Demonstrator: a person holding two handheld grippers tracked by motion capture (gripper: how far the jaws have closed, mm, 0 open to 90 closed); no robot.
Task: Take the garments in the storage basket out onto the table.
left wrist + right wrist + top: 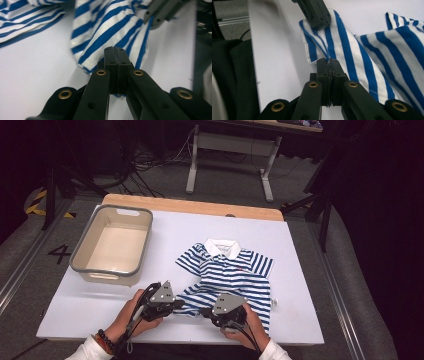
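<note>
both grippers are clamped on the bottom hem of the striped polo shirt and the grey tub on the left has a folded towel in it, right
Not quite: the tub holds nothing; the high view shows its bare bottom. The rest stands: the left gripper and the right gripper are each shut on the bottom hem of the striped polo shirt, as both gripper views show.

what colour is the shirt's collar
White, above blue and white stripes on the shirt; the collar shows best in the high view.
</note>
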